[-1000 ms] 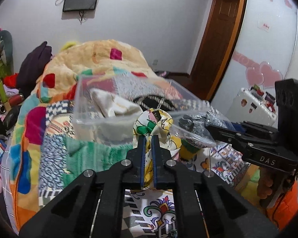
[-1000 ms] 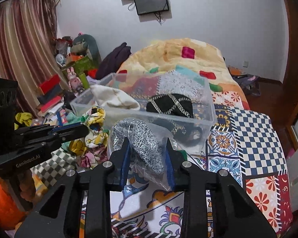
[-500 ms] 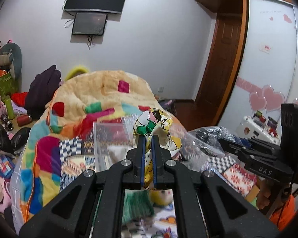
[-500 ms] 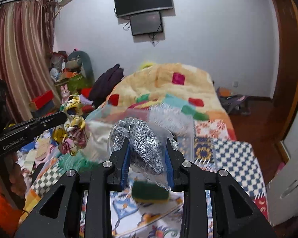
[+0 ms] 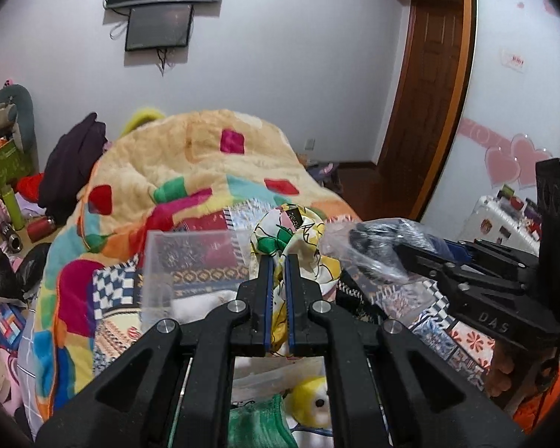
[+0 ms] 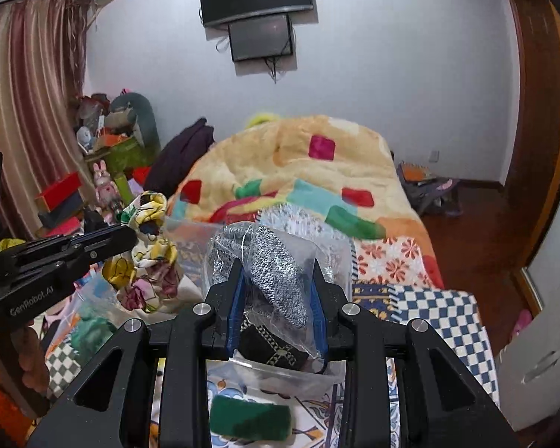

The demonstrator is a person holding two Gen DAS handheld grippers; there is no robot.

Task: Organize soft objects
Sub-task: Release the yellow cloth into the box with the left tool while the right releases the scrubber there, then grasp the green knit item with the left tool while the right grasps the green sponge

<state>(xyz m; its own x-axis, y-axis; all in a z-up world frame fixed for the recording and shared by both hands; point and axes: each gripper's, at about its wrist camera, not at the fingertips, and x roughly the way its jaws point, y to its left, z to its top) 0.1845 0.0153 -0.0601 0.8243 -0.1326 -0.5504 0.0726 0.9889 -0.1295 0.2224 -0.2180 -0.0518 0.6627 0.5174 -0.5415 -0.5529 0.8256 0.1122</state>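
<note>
**Two soft items held over the bin**

A scarf [image 5: 287, 239] was pinched at frame centre by the nearly closed left gripper [image 5: 276, 280]. A bagged knit [image 6: 276, 280] was clamped by the half-closed right gripper [image 6: 276, 298]. Both were held above the bin [image 5: 160, 261], undeposited; a sponge [image 6: 250, 420] was left outside it.

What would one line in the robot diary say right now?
left tool: shut on flowery scarf | right tool: shut on bagged grey knit | both raised over clear bin
</note>
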